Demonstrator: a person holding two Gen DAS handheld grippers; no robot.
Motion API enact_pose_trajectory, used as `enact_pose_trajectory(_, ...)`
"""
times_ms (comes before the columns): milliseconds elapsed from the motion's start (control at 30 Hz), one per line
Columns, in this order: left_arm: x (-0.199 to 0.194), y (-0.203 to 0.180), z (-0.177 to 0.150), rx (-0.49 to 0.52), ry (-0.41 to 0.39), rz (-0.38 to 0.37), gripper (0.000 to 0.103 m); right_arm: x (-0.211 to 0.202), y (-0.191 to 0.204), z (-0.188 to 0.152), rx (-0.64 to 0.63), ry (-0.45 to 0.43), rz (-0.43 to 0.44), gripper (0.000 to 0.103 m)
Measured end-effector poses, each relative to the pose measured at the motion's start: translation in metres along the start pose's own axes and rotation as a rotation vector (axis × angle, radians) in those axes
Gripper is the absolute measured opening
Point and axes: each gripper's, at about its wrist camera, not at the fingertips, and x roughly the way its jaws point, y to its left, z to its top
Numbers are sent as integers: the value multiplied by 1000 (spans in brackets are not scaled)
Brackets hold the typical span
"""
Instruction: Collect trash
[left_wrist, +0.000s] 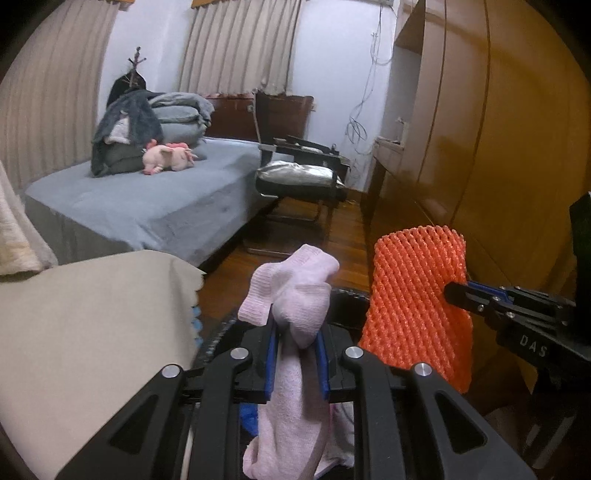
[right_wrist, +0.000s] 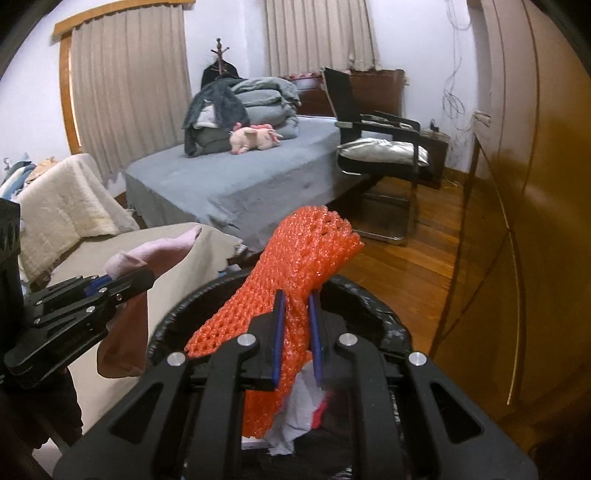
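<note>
a: from the left wrist view — left gripper (left_wrist: 297, 332) clamped narrow on a pale pink sock (left_wrist: 291, 299), toe end sticking up past the blue pads, the rest hanging down between the fingers. right gripper (left_wrist: 452, 291) entering from the right edge, biting the side of an orange foam net (left_wrist: 417, 306)

b: from the right wrist view — right gripper (right_wrist: 297, 314) pinched tight on that orange foam net (right_wrist: 295, 258), squeezed to a waist between the pads. directly beneath, a round bin lined with a black bag (right_wrist: 369, 295), white crumpled trash (right_wrist: 299, 402) already inside

a: hardly any of the bin here — just a dark strip of rim behind the sock

b: left gripper (right_wrist: 142, 275) seen side-on at the left, sock draped over and under it, hanging just beside the bin rim, over a beige cover (right_wrist: 177, 251)

a: beige cover at lower left here too. farther back a grey bed (left_wrist: 147, 206) with a pink plush toy (left_wrist: 170, 157), a black chair (left_wrist: 299, 173), a brown wardrobe (left_wrist: 480, 129) on the right

b: same here, plus a cream blanket (right_wrist: 62, 206) at far left
</note>
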Motion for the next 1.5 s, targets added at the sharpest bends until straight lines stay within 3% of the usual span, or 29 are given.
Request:
enact_pose_trajectory(333, 43, -29, 0, 21, 34, -70, 18, 17, -33, -12, 33, 31, -54, 12)
enact_pose_trajectory(400, 47, -30, -4, 24, 50, -73, 21, 22, -36, -13, 35, 40, -54, 15)
enact_pose_trajectory(500, 49, -26, -12, 25, 74, -68, 39, 31, -34, -16, 28, 61, -55, 18)
enact_pose_trajectory(700, 38, -9, -23, 11, 103, -39, 59, 47, -28, -22, 29, 101, -41, 51)
enact_pose_trajectory(767, 32, -2, -25, 9, 101, -22, 68, 48, -25, -24, 32, 105, -41, 68)
enact_pose_trajectory(867, 23, 7, -25, 1, 100, -1, 78, 43, -21, -25, 28, 97, -40, 83)
enact_pose_trajectory(933, 18, 13, -24, -8, 101, 21, 85, 39, -17, -25, 24, 92, -41, 86)
enact_pose_trajectory(1233, -29, 29, -21, -18, 69, 104, 95, 10, 7, -15, 31, 63, 24, 95)
enact_pose_trajectory(1500, -73, 32, -17, -25, 24, 156, 97, -23, 35, -2, 22, 30, 92, 97)
